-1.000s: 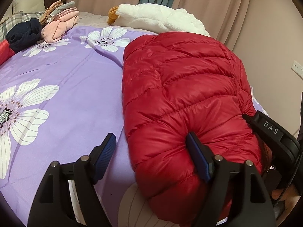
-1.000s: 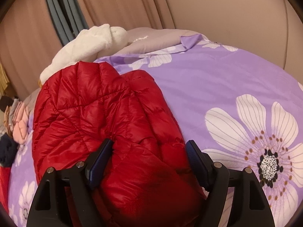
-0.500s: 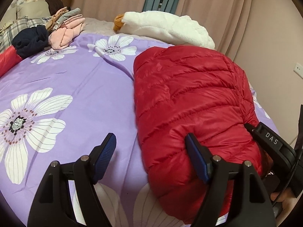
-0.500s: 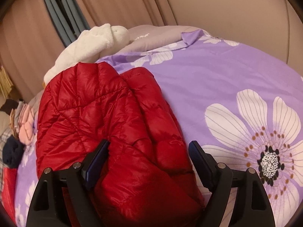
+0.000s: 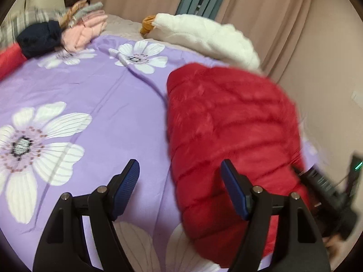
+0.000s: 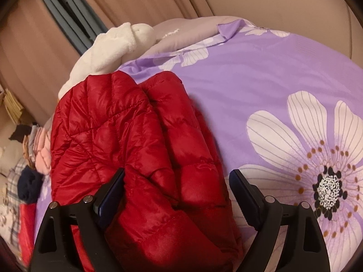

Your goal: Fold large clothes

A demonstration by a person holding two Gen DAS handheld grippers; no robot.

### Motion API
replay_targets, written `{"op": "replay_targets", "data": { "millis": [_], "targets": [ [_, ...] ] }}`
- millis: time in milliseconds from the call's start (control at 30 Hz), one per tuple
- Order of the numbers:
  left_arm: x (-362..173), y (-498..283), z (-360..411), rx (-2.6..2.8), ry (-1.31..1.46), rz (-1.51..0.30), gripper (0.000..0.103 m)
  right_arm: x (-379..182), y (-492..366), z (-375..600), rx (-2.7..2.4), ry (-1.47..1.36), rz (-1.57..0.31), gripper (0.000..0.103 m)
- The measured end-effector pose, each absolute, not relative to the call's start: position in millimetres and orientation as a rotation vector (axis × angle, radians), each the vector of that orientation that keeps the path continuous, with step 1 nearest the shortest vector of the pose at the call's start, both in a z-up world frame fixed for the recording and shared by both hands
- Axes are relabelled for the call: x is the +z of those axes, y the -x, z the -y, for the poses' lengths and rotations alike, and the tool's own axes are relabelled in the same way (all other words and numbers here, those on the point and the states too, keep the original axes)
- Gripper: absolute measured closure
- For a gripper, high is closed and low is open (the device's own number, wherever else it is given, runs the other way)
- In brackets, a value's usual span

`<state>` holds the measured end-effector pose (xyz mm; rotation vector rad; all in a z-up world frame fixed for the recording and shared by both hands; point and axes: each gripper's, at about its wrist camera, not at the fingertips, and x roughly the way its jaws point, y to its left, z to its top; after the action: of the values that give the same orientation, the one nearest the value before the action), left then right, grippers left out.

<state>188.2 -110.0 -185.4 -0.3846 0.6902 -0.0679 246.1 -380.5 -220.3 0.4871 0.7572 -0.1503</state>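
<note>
A red quilted down jacket [image 5: 229,127] lies folded into a thick bundle on the purple flowered bedspread [image 5: 109,113]. My left gripper [image 5: 180,182] is open and empty, above the bedspread at the jacket's near left edge, its right finger over the red fabric. In the right wrist view the jacket [image 6: 127,145] fills the lower left. My right gripper [image 6: 177,189] is open, its jaws standing either side of the jacket's near end without closing on it. The right gripper's black body [image 5: 329,195] shows blurred at the jacket's right side.
A white fleece garment [image 5: 204,38] lies behind the jacket by the curtains. A pile of pink, navy and plaid clothes [image 5: 59,34] sits at the bed's far left corner. A beige wall [image 5: 329,72] borders the bed on the right.
My left gripper has pulled back and to the left, away from the jacket, which now looks smaller. My right gripper has drawn back slightly. Both stayed open.
</note>
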Motion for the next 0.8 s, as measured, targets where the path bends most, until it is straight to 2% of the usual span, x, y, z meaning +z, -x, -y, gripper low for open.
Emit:
{"op": "replay_targets", "data": {
  "millis": [167,267,400,533,800],
  "targets": [
    [-184,-211,76,-0.145,0.556,-0.760,0.025,-217,-246,381,-0.122,-0.456,-0.766,0.014],
    [-195,-229,64,-0.119,0.630,-0.840,0.022,-220,-248,387,-0.110,-0.496,-0.783,0.010],
    [-213,-251,51,-0.141,0.765,-0.932,0.013,-223,-257,398,-0.045,-0.561,-0.825,0.010],
    [-234,-282,59,-0.267,0.817,-1.047,0.012,-227,-266,407,0.058,-0.603,-0.858,0.009],
    [-240,-298,78,-0.429,0.831,-1.019,0.009,-266,-297,431,0.277,-0.881,-0.960,0.004]
  ]
}}
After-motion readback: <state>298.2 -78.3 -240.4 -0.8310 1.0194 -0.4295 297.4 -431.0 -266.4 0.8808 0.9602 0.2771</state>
